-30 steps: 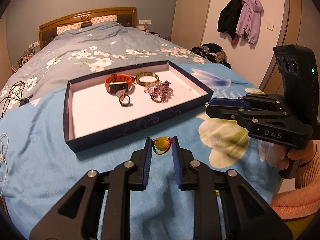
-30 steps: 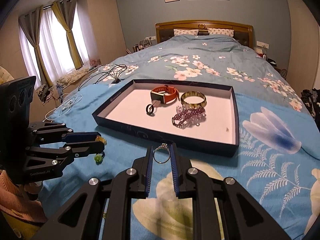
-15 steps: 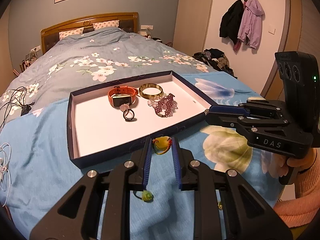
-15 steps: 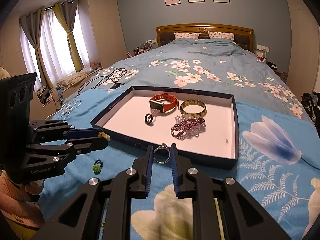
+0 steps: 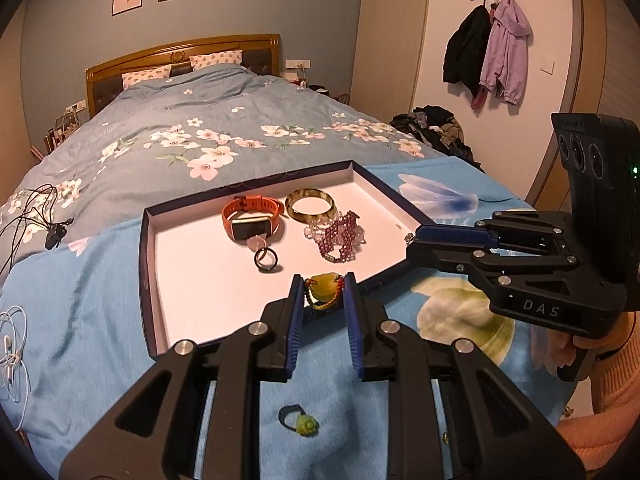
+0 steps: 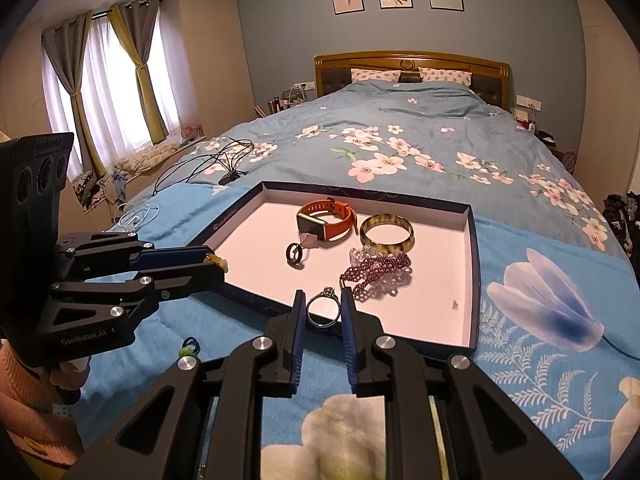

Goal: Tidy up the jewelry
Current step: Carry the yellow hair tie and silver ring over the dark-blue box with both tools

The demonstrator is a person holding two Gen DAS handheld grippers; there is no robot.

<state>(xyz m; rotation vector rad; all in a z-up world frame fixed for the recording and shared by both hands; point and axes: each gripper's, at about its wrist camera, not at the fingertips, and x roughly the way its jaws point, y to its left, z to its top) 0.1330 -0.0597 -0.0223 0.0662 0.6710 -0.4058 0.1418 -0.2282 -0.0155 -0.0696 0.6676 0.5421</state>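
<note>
A dark blue tray [image 5: 149,264] with a white floor lies on the bed, also in the right wrist view [image 6: 475,264]. It holds an orange watch [image 5: 252,216], a bangle [image 5: 310,205], a purple bead bracelet [image 5: 340,236] and a black ring [image 5: 266,260]. My left gripper [image 5: 323,294] is shut on a yellow-green pendant with a beaded cord [image 5: 325,286], over the tray's near edge. My right gripper [image 6: 323,310] is shut on a silver ring [image 6: 323,308], above the tray's near rim. A green flower ring [image 5: 300,424] lies on the blue blanket below my left gripper.
Black cables [image 5: 36,208] and white earphones [image 5: 12,344] lie on the bed left of the tray. The headboard [image 6: 408,64] is far behind. Coats [image 5: 488,48] hang on the right wall, with clothes [image 5: 436,128] piled below.
Both grippers have risen and moved forward toward the tray with their pieces. The green flower ring has come into view on the blanket under my left gripper.
</note>
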